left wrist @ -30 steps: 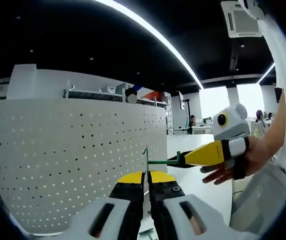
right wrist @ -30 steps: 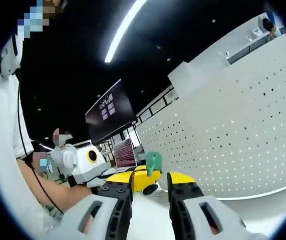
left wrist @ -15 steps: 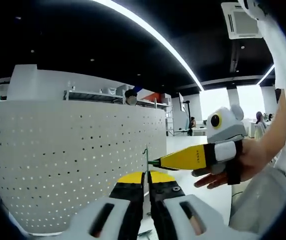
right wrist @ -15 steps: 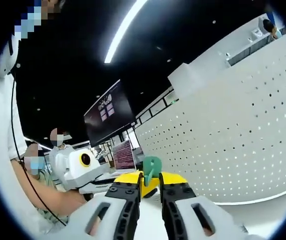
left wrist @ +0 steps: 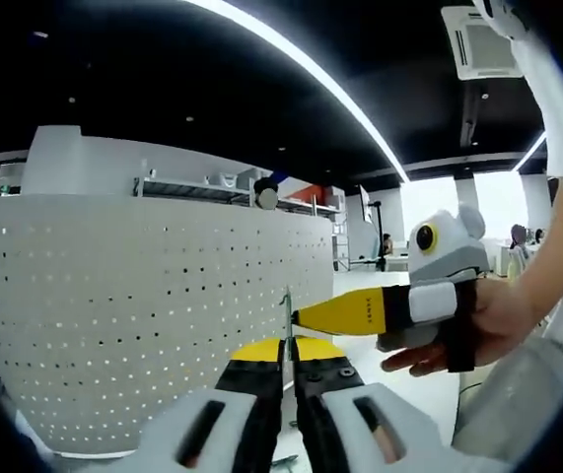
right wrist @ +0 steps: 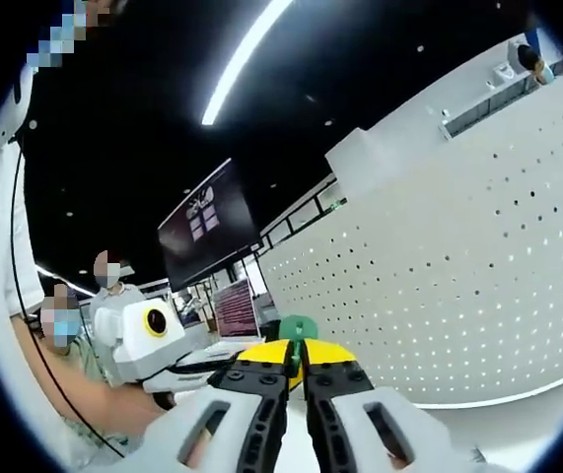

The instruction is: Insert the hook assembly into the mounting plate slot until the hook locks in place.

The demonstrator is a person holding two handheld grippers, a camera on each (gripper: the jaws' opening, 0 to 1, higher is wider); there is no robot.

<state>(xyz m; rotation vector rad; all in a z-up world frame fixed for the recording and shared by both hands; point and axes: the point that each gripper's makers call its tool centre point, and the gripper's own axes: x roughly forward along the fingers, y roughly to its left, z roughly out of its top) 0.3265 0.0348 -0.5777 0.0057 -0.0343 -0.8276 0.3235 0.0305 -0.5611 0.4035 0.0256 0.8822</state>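
Both tools, left [left wrist: 289,367] and right [right wrist: 296,372], clamp the thin, stiff, light hook [left wrist: 287,320]; grip its shank near the pegboard [left wrist: 143,325].

Dark ceiling with long light strip [left wrist: 301,74] and a ceiling vent [left wrist: 478,44]; white perforated panel wall [left wrist: 143,315]; bright windows [left wrist: 429,202] behind; dark wall screen [right wrist: 207,236], possibly a monitor.

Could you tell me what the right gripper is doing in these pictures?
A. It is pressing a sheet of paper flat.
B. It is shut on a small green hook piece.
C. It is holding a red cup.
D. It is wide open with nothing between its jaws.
B: in the right gripper view the right gripper has its yellow-tipped jaws closed together on the green hook piece, in front of the white perforated panel.
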